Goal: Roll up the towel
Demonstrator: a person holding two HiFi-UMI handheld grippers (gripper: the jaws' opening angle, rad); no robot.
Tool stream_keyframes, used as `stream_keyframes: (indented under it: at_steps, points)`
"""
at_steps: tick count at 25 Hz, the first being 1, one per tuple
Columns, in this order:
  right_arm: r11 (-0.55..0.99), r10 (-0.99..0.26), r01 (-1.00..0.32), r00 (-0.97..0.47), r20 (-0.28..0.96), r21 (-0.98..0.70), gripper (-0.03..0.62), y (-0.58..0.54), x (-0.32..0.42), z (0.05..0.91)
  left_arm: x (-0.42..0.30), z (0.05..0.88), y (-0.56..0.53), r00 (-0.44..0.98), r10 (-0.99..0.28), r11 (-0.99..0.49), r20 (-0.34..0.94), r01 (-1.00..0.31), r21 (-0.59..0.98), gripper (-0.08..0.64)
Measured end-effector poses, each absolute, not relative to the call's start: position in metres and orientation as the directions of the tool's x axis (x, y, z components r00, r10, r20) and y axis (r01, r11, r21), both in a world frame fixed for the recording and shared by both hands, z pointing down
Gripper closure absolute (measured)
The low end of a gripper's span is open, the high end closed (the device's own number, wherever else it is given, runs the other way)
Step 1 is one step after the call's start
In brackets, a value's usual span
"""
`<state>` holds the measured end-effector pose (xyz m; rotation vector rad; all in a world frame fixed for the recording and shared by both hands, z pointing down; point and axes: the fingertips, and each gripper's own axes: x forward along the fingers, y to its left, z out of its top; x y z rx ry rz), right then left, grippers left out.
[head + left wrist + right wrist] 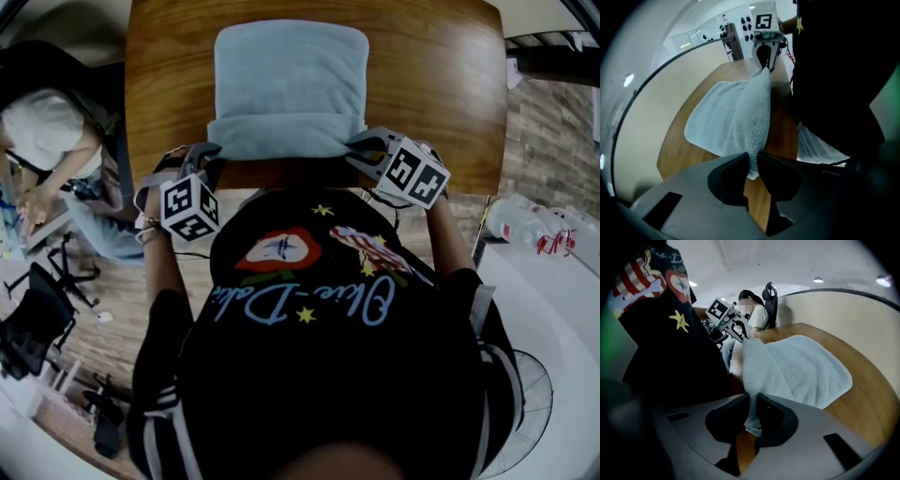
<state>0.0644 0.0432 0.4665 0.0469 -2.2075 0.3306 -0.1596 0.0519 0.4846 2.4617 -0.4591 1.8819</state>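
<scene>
Left gripper (753,164): jaws nearly together, pinching the towel (726,117) at its corner over the near left part of the table (675,150); cloth fills the narrow gap and a small tip pokes out below the pads.
Right gripper (752,411): jaws nearly together, pinching the towel (801,366) at its corner over the near right part of the table (862,399); a short end of cloth hangs below the pads.
Towel (291,89): pale blue terry, spread flat over the middle and far part of the table (441,84); near edge lifted off the table top into a ridge stretched between the two grippers.
Head view only: both grippers at once at the table's near edge, left gripper (208,155) and right gripper (361,145), each with its marker cube turned upward; full outline of the towel; seated person (42,131) to the left of the table; bottles (525,225) to the right of the table.
Left gripper view only: underside gap of the left jaws; right gripper (764,56) at the other end of the ridge, across the table.
Right gripper view only: left gripper (740,331) at the other end of the ridge; office chair (769,298) behind the seated person (757,315), beyond the table.
</scene>
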Motion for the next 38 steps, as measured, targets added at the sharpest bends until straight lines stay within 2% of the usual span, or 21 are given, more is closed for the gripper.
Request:
stream_keyframes:
  at_steps: [4, 10, 15, 21, 27, 32, 34, 36, 38]
  points:
    - [0.926, 0.103, -0.211, -0.656, 0.748, -0.312, 0.549, 0.029, 0.067, 0.46, -0.16, 0.479, 0.047, 0.312, -0.084, -0.949, 0.946, -0.314, 0.019, 0.503]
    - [0.895, 0.015, -0.305, -0.709, 0.705, -0.326, 0.549, -0.014, 0.063, 0.449, -0.168, 0.475, 0.007, 0.318, -0.092, -0.934, 0.943, -0.357, 0.029, 0.503]
    - [0.905, -0.07, -0.352, -0.678, 0.732, -0.24, 0.551, -0.052, 0.065, 0.454, -0.168, 0.475, -0.028, 0.338, -0.175, -0.904, 0.925, -0.427, -0.015, 0.502]
    - [0.917, -0.177, -0.391, -0.59, 0.788, -0.086, 0.549, -0.086, 0.063, 0.469, -0.171, 0.482, -0.067, 0.267, -0.315, -0.872, 0.911, -0.461, -0.166, 0.5]
    - [0.932, -0.27, -0.344, -0.454, 0.849, 0.112, 0.549, -0.097, 0.064, 0.497, -0.169, 0.503, -0.089, 0.189, -0.428, -0.811, 0.884, -0.512, -0.283, 0.497]
    - [0.916, -0.344, -0.351, -0.428, 0.836, 0.197, 0.523, -0.103, 0.063, 0.502, -0.17, 0.508, -0.09, 0.162, -0.476, -0.792, 0.864, -0.506, -0.342, 0.493]
    - [0.901, -0.37, -0.384, -0.438, 0.82, 0.202, 0.492, -0.105, 0.066, 0.499, -0.173, 0.505, -0.093, 0.161, -0.505, -0.764, 0.848, -0.54, -0.352, 0.465]
    - [0.879, -0.406, -0.433, -0.457, 0.791, 0.201, 0.444, -0.11, 0.071, 0.489, -0.181, 0.498, -0.099, 0.168, -0.546, -0.716, 0.821, -0.601, -0.354, 0.4]
    - [0.846, -0.463, -0.489, -0.477, 0.747, 0.211, 0.431, -0.116, 0.078, 0.47, -0.193, 0.483, -0.105, 0.17, -0.605, -0.646, 0.778, -0.676, -0.354, 0.364]
